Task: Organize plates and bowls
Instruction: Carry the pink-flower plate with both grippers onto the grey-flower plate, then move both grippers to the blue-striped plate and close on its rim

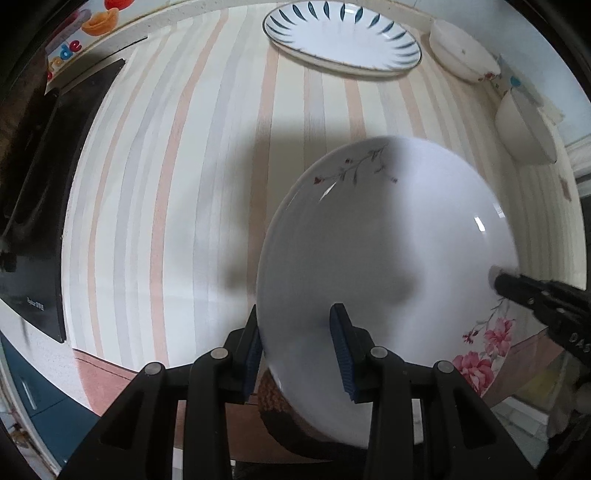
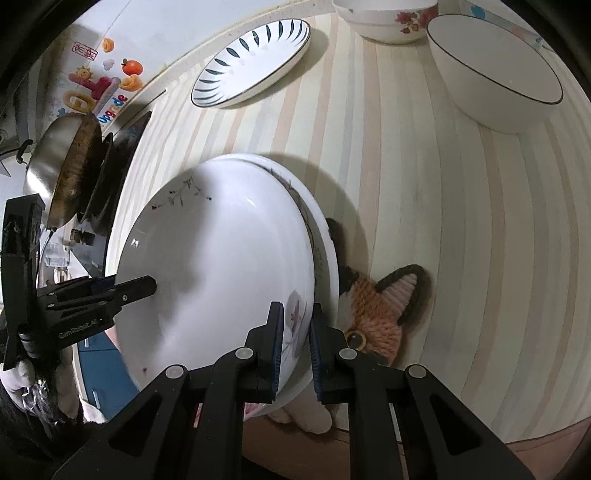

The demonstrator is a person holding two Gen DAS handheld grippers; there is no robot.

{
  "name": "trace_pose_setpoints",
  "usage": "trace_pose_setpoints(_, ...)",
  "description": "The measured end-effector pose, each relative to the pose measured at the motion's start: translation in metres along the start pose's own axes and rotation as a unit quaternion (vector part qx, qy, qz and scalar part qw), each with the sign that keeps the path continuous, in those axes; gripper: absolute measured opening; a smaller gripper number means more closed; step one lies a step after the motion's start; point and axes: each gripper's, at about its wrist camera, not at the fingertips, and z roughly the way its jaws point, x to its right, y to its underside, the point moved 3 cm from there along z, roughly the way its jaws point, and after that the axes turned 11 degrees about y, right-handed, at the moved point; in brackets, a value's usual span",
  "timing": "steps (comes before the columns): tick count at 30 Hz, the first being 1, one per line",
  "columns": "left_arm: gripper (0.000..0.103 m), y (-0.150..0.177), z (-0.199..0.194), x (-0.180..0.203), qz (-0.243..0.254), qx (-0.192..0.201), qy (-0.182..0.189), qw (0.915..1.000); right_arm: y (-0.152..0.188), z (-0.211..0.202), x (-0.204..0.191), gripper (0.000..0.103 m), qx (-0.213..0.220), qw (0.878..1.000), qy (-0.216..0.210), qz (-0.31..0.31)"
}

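A white floral plate (image 1: 388, 251) is held tilted above the striped table, over a second plate (image 2: 325, 236) that rests on a knitted cat mat (image 2: 376, 306). My left gripper (image 1: 299, 354) straddles the plate's near rim, jaws fairly wide with a gap on the inner side. My right gripper (image 2: 295, 350) is closed on the opposite rim by the pink flowers; it shows in the left wrist view (image 1: 517, 291). A blue-leaf plate (image 1: 343, 37) lies at the far edge, also in the right wrist view (image 2: 255, 62).
A floral bowl (image 2: 388, 18) and a plain white bowl (image 2: 495, 74) stand at the far right. A black stove (image 1: 55, 177) with a steel pan (image 2: 62, 166) lies left. The striped table (image 1: 177, 184) ends at a near edge.
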Motion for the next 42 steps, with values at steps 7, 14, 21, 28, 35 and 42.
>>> trace_pose_setpoints(7,0.033,-0.001,0.011,0.007,0.004,-0.009,-0.006,0.9999,-0.008,-0.001,-0.002,0.015,-0.003,1.000,0.013,0.001)
trace_pose_setpoints(14,0.032,-0.002,0.015,0.010,0.013,-0.018,-0.004,0.9997,-0.009,-0.005,0.002,0.016,-0.031,0.999,0.011,0.022)
trace_pose_setpoints(21,0.032,-0.019,-0.017,0.006,0.007,-0.002,0.009,0.9999,-0.010,-0.015,0.009,0.017,-0.052,0.998,0.011,0.037)
trace_pose_setpoints(28,0.036,-0.097,-0.071,0.001,0.000,0.064,0.033,0.9974,-0.064,-0.056,0.013,0.026,0.007,0.997,-0.001,0.079)
trace_pose_setpoints(35,0.036,-0.215,-0.043,-0.037,-0.027,0.078,0.034,0.9960,-0.170,-0.034,0.002,0.036,0.066,0.991,0.006,0.115)
trace_pose_setpoints(42,0.036,-0.280,0.010,-0.053,-0.021,0.034,0.032,0.9987,-0.232,0.025,-0.001,0.036,0.043,0.990,0.024,0.135)
